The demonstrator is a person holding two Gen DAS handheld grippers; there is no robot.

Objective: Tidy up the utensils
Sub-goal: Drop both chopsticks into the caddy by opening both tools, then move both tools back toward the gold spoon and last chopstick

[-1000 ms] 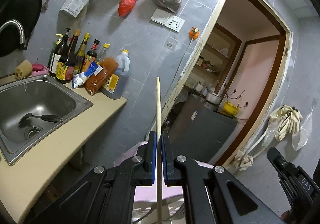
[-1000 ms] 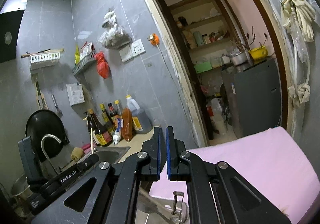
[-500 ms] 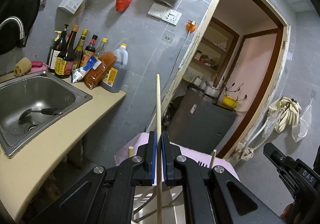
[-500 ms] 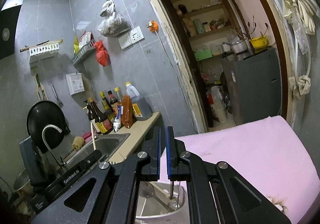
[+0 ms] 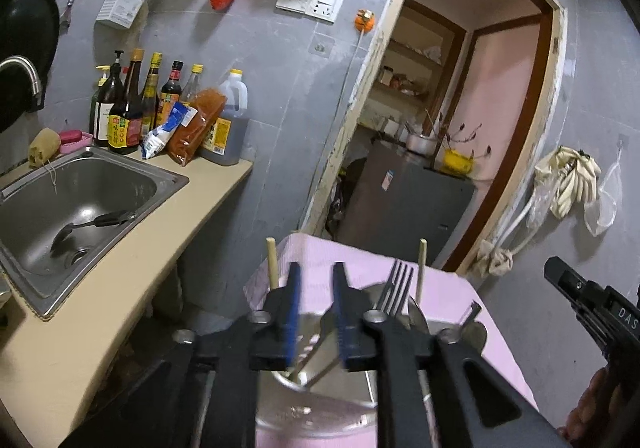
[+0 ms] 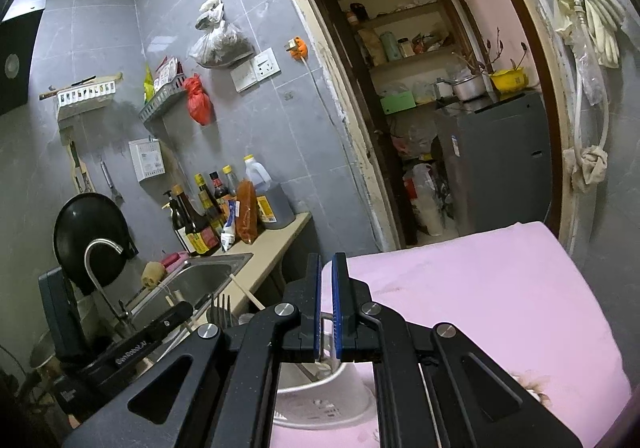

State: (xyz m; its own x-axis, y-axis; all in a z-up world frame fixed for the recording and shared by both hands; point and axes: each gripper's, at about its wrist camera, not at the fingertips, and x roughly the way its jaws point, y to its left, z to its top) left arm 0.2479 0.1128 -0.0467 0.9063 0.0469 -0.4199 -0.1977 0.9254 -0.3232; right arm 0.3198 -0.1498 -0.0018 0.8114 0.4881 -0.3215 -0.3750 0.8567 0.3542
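I am opening my left claw (image 5: 315, 284) (nothing between its pads) over the round steel utensil holder (image 5: 320, 404), risking knocking the silver fork (image 5: 396, 288).

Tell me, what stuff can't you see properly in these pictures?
- Metal cup, left wrist view: the left claw, opening with nothing between its pads, hides its rim and inside.
- Fork, same view: handle hidden behind that claw.
- Bottle labels: too small to read.
- Right claw, right wrist view: whether something thin sits between its shut pads is unclear.
- White container: mostly covered by it.
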